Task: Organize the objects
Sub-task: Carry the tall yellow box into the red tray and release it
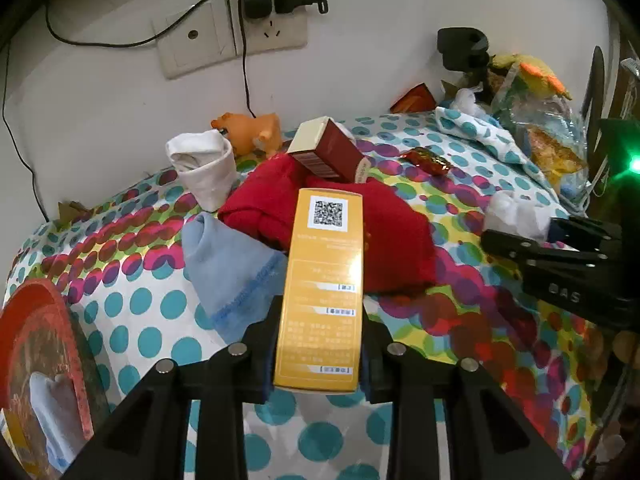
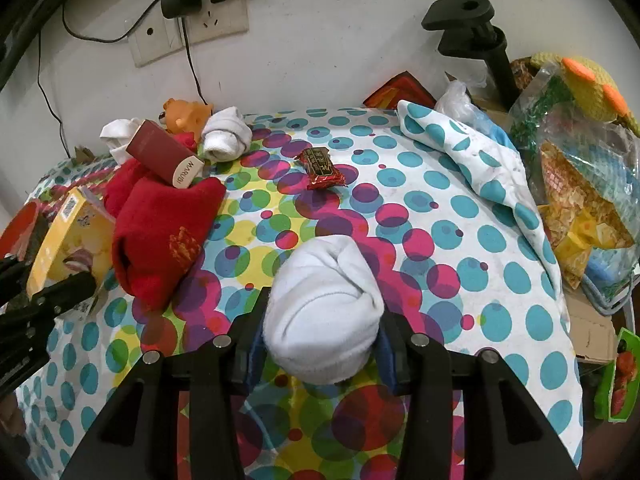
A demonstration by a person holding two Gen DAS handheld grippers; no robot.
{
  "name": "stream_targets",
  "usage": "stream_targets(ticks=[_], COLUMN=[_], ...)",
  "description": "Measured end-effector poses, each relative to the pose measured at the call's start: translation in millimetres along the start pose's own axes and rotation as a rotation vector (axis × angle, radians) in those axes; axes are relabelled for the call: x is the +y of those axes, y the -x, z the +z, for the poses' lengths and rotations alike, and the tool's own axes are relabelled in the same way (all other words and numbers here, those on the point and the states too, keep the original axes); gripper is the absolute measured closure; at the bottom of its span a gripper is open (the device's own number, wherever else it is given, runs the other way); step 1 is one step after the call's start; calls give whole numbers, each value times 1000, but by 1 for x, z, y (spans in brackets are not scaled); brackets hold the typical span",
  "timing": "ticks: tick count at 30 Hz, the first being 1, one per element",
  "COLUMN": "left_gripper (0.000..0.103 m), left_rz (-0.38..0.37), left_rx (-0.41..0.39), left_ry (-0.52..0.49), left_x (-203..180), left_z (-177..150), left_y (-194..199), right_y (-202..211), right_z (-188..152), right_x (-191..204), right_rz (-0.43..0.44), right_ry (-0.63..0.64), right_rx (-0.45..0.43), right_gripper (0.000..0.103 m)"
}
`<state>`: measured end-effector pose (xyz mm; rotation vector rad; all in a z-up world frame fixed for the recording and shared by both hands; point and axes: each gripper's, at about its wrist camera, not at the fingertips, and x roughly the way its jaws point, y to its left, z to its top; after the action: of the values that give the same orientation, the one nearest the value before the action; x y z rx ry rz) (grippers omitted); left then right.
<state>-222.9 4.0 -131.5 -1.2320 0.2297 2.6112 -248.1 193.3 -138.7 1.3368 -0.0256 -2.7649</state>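
Note:
My left gripper (image 1: pixel 320 304) is shut on a tall yellow box (image 1: pixel 326 264) with a QR code on its top end; the box stands between the two fingers over the dotted tablecloth (image 1: pixel 140 312). The right wrist view shows that same yellow box (image 2: pixel 72 236) at the far left. My right gripper (image 2: pixel 324 308) is shut on a rolled white sock (image 2: pixel 320 280), low over the cloth. Behind the yellow box lies a red sock (image 1: pixel 380 224) with a dark red box (image 1: pixel 332 152) resting on it. A light blue sock (image 1: pixel 232 264) lies just left of the yellow box.
Another rolled white sock (image 1: pixel 204 168) and an orange toy animal (image 1: pixel 252 130) sit near the wall. A red candy wrapper (image 2: pixel 322 170) lies mid-table. Plastic bags (image 2: pixel 580 184) and a black clamp stand (image 2: pixel 472 28) crowd the right. A round red tin (image 1: pixel 40 340) sits far left.

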Motion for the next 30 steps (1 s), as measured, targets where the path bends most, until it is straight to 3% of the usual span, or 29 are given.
stream_targets(ticks=[14,30], left_gripper=[72,72], left_rz=[17,87], left_rx=[17,-8], left_ry=[72,204], left_x=[12,82], left_z=[-28,-62], left_y=[28,85], right_y=[-1,-1], right_z=[-1,-1], right_x=[3,4], right_rz=[-7,-22], right_ry=[1,10], right_rx=[0,2], right_gripper=[60,59])
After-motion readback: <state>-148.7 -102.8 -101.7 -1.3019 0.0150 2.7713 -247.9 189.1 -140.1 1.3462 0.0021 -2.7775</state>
